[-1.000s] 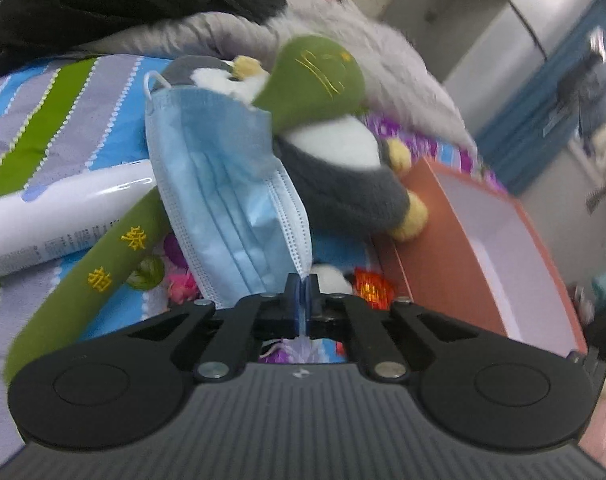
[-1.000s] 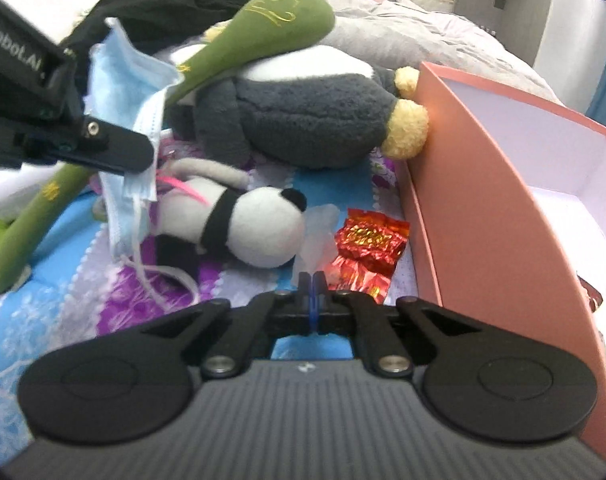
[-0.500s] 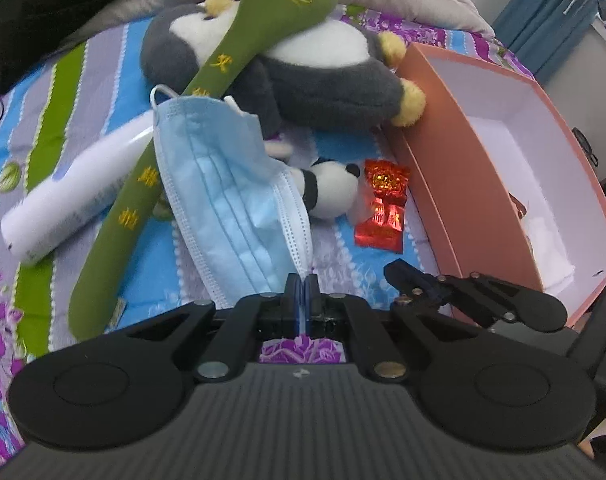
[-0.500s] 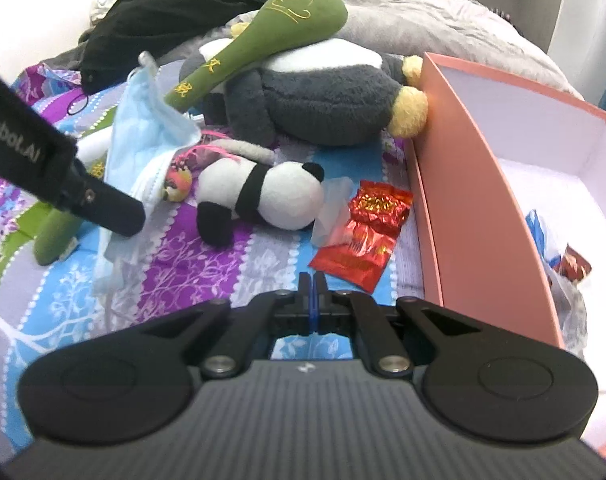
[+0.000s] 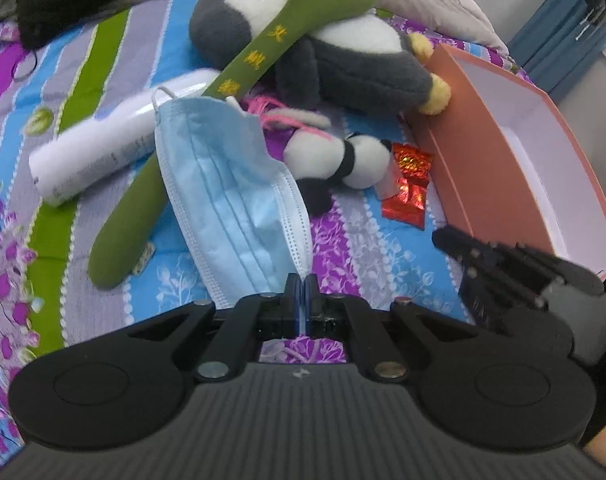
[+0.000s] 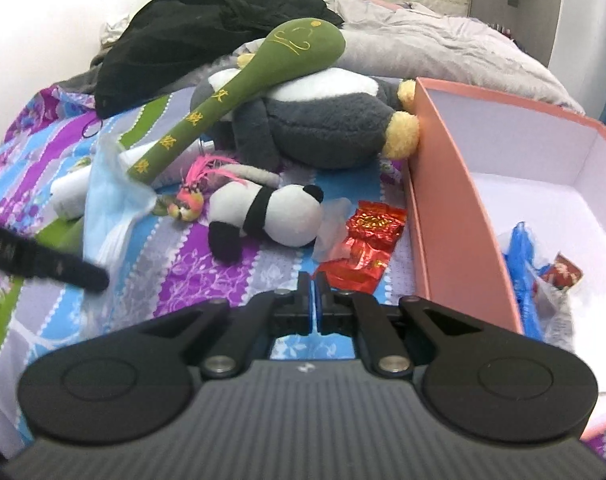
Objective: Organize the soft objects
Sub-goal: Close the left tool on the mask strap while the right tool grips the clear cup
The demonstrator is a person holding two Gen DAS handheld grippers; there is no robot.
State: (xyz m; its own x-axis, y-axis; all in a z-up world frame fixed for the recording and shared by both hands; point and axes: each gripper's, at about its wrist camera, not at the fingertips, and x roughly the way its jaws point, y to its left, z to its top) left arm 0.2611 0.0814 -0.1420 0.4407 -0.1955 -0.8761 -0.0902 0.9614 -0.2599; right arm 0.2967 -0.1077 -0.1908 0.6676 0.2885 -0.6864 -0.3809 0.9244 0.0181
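Left gripper [image 5: 301, 280] pinched tight on blue face mask [image 5: 231, 200], which hangs from one corner. Pink box [image 5: 499, 168] lies right, far side. Right gripper [image 6: 314, 280] nearly closed, empty, nearer the box; small panda plush [image 6: 279, 216] just beyond it.

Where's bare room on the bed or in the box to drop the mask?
Free: the bedspread between the small panda and the right gripper, and the pink box's white floor at its far end. Crowded: around the penguin plush, green plush spoon, white bottle and red packets. The box's near corner holds wrappers.
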